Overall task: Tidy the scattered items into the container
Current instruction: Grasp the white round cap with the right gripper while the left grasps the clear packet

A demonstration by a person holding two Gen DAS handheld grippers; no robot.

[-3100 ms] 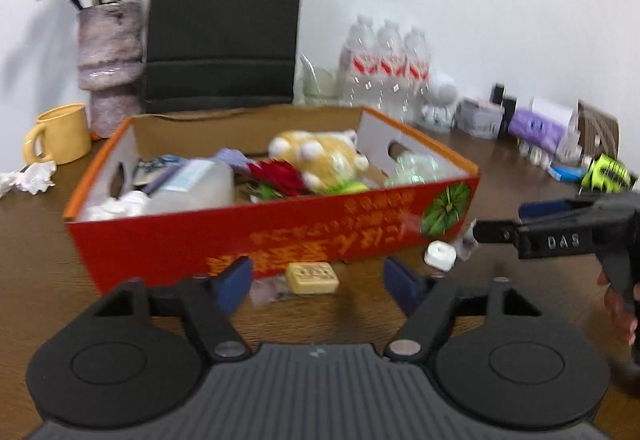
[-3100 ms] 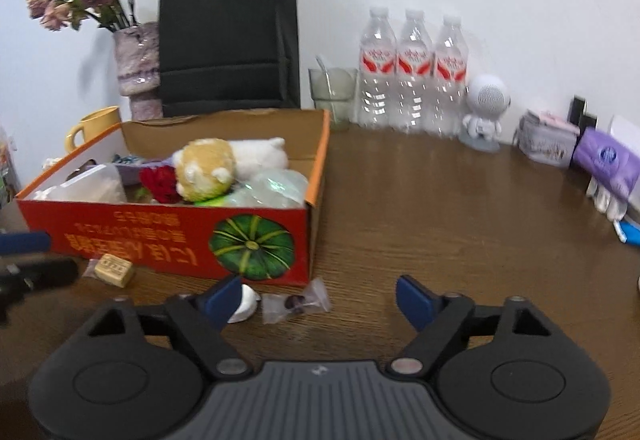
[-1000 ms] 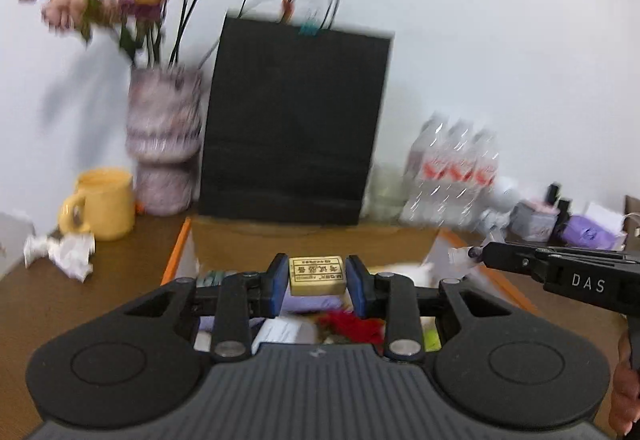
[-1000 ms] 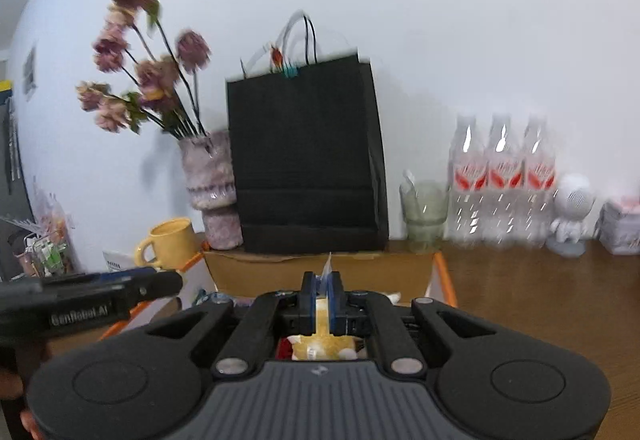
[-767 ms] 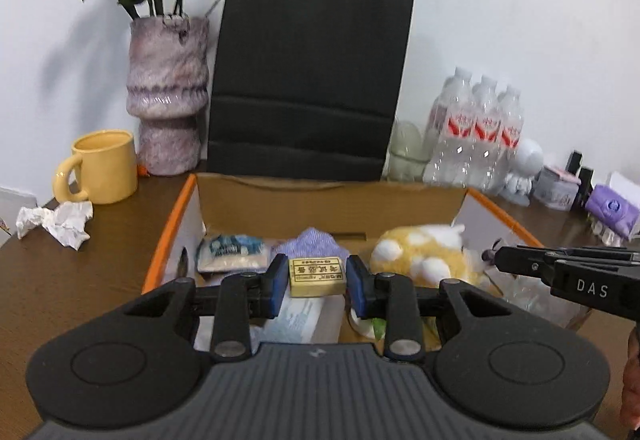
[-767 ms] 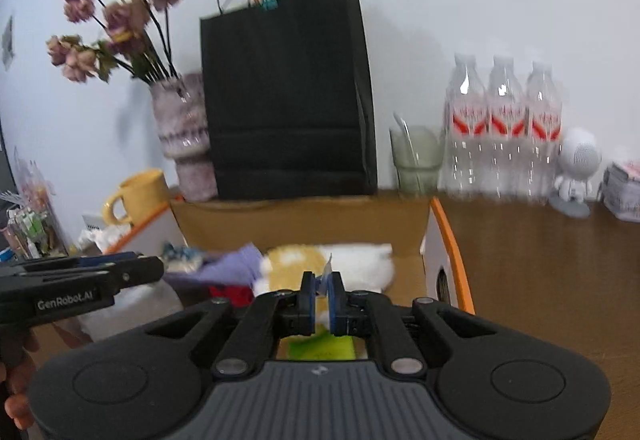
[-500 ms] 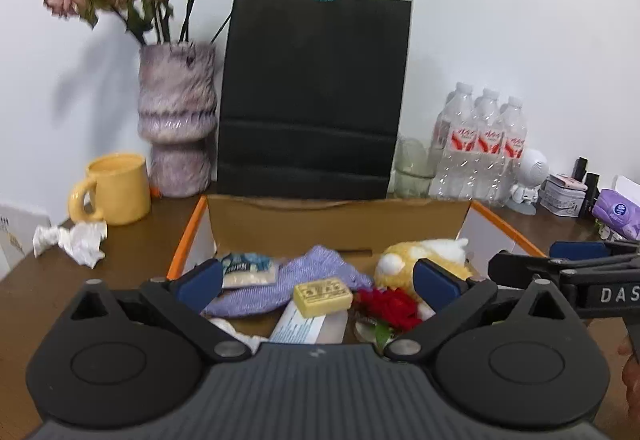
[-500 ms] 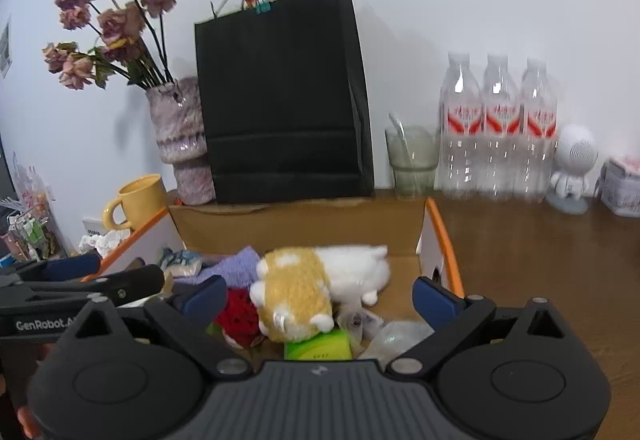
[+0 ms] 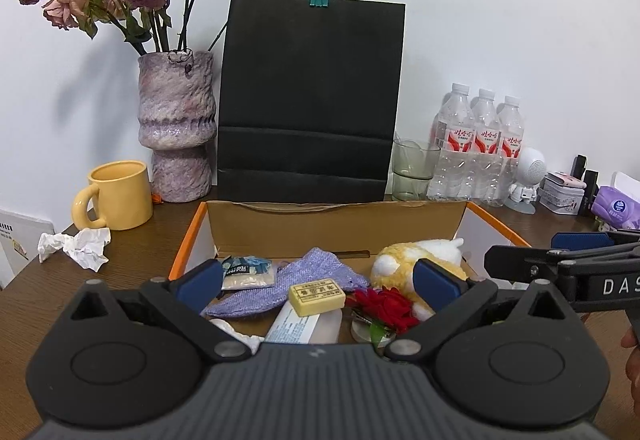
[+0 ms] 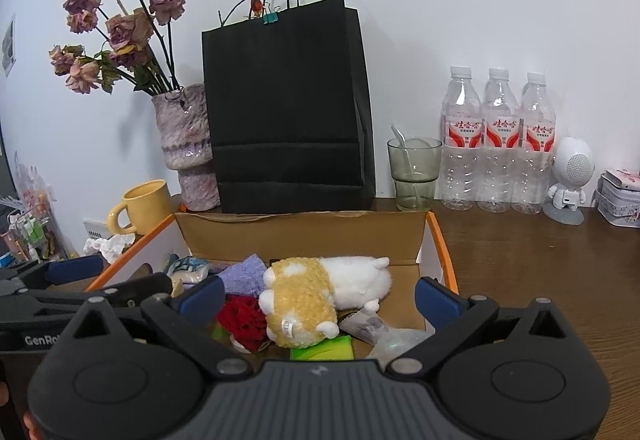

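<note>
**A:** Left wrist view: what is being shown of the step in hand?

**B:** The left hand-held gripper (image 9: 316, 282) is being held with its jaws wide apart and empty above the cardboard box (image 9: 336, 218). The yellow soap bar (image 9: 317, 294) is lying inside the box, resting across the purple knit pouch (image 9: 288, 286) and a white tube (image 9: 304, 324). The right hand-held gripper (image 10: 318, 296) is likewise being held apart and empty over the box, above the plush toy (image 10: 316, 300) and the small clear bag (image 10: 366, 324).

**A:** How is this step judged to be done well?

**B:** Both grippers are best being lifted straight up with jaws kept apart, so that nothing is being dragged out over the box's orange rim. A crumpled tissue (image 9: 78, 246) is lying on the bench (image 9: 132, 256) near the yellow mug (image 9: 116, 196); whether it is being counted among the scattered items cannot be told.

**A:** Which way is the soap bar pointing?

**B:** Its long axis is running roughly left to right across the view, its right end tilted slightly away, with the printed label facing up.
</note>
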